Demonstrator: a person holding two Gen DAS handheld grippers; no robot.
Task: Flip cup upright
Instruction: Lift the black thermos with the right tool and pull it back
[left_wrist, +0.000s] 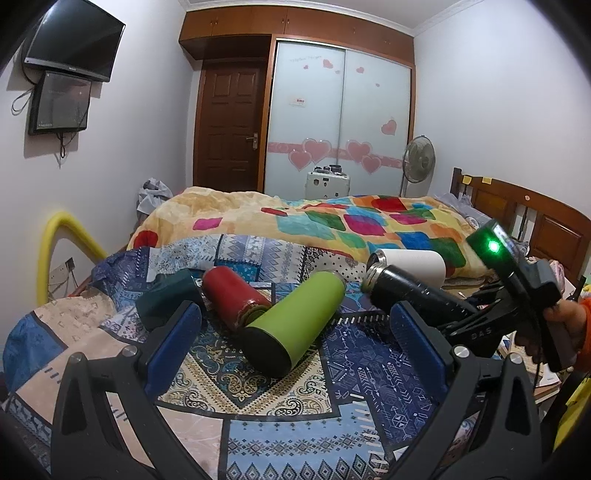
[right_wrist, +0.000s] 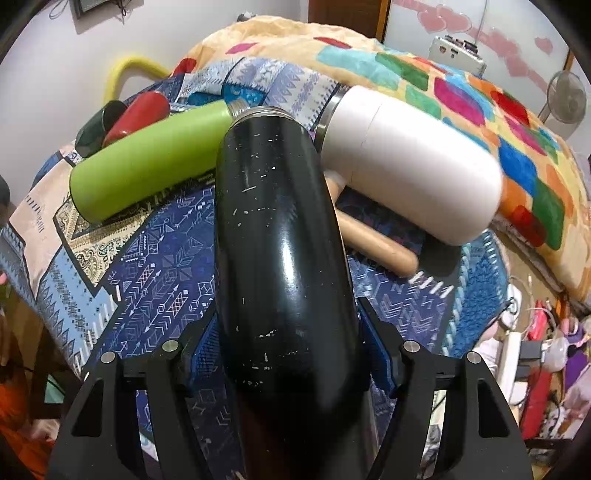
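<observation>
The right gripper (right_wrist: 288, 332) is clamped on the black cup (right_wrist: 280, 229), its blue-padded fingers (right_wrist: 380, 354) pressed against both sides of the lower body of the cup. The black cup is not upright: it lies along the line of the fingers with its threaded metal mouth pointing away from the gripper, and the left wrist view shows it tilted, mouth end highest, over the patterned blue blanket (right_wrist: 155, 273) on the bed. Whether its body touches the blanket cannot be determined. The left gripper (left_wrist: 291, 332) is spread wide with nothing between its fingers (left_wrist: 173, 343), and it hangs over the blanket facing the green cup (left_wrist: 295, 325). The green cup lies on its side on the blanket, base toward the left gripper. The red cup (left_wrist: 236, 295) lies on its side just beside the green cup, touching it near the green cup's base end, and a dark green cup (left_wrist: 166, 299) lies beyond the red one. The white cup (right_wrist: 410, 162) lies on its side just beside the mouth of the black cup, against the multicoloured quilt (right_wrist: 480, 92). A wooden rolling pin (right_wrist: 373, 240) lies on the blanket partly under the black and white cups.
</observation>
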